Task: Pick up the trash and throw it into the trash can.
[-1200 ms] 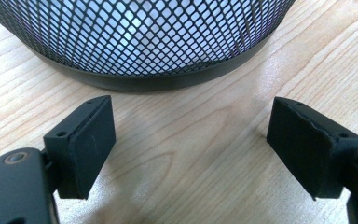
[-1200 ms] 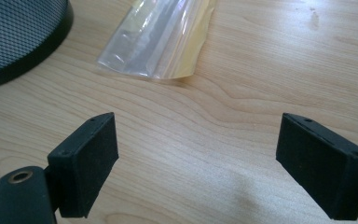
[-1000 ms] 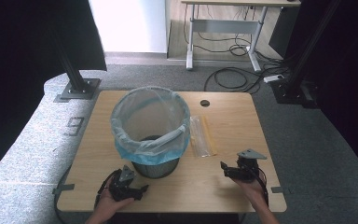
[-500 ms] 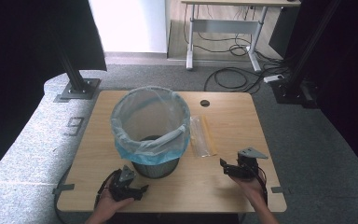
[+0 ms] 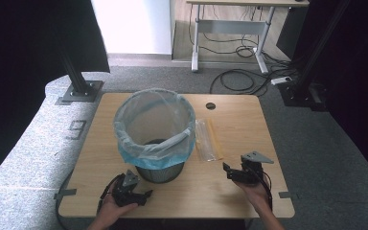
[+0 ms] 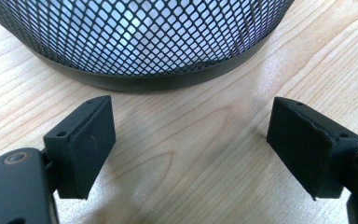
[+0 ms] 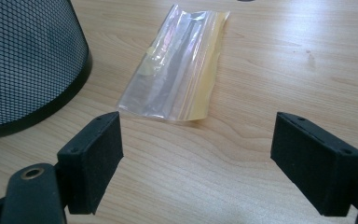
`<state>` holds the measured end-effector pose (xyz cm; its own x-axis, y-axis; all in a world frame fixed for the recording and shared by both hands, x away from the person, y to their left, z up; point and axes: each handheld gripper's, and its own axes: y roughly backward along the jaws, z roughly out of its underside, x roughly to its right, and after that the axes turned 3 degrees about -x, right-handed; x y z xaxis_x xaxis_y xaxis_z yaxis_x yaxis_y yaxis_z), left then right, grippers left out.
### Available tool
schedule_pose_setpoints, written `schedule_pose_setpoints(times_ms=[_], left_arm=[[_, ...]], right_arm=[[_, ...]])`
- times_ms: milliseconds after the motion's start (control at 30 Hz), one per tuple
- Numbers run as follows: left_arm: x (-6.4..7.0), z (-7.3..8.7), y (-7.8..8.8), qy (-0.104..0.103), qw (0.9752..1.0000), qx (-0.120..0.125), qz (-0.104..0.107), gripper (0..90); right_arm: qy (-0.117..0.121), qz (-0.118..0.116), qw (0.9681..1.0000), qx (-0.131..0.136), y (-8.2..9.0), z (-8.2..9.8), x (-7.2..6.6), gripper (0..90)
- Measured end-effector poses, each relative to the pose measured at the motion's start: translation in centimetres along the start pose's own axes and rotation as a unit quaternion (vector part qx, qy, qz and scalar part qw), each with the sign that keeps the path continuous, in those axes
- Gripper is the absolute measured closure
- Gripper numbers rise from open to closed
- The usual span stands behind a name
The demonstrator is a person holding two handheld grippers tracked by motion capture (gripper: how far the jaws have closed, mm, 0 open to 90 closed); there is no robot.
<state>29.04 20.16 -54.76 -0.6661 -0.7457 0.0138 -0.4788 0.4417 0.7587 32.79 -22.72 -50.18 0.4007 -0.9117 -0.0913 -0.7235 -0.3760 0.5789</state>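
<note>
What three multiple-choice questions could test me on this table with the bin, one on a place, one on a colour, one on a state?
1. Where does the clear plastic bag lie?
A. inside the bin
B. on the table, right of the bin
C. on the floor

2. What colour is the liner folded over the rim of the mesh waste bin?
A. light blue
B. red
C. black

3. How do the jaws of the right gripper stand?
A. clamped on the bag
B. shut on nothing
C. open, holding nothing

Answers:
1 B, the high view shows it flat on the wooden table beside the bin.
2 A, the folded edge is pale blue.
3 C, bare wood shows between the pads, with the bag lying ahead of them.
</note>
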Motion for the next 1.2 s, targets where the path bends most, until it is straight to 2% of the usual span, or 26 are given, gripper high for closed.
schedule_pose_setpoints(times_ms=[400,533,700,1200], left_arm=[[-0.1,0.0,0.0,-0.004,1.0,0.0,0.003,15.2],[-0.1,0.0,0.0,-0.004,1.0,0.0,0.003,15.2],[-0.1,0.0,0.0,-0.004,1.0,0.0,0.003,15.2],[-0.1,0.0,0.0,-0.004,1.0,0.0,0.003,15.2]], right_arm=[[0.002,0.0,1.0,-0.002,-0.7,-0.3,-0.5,15.3],[0.007,0.003,1.0,-0.006,-1.4,-0.6,-0.6,14.7],[0.014,0.002,0.9999,-0.004,-2.0,-0.8,-0.6,14.1],[0.011,0.01,0.9998,-0.016,-3.6,-1.1,-0.3,14.0]])
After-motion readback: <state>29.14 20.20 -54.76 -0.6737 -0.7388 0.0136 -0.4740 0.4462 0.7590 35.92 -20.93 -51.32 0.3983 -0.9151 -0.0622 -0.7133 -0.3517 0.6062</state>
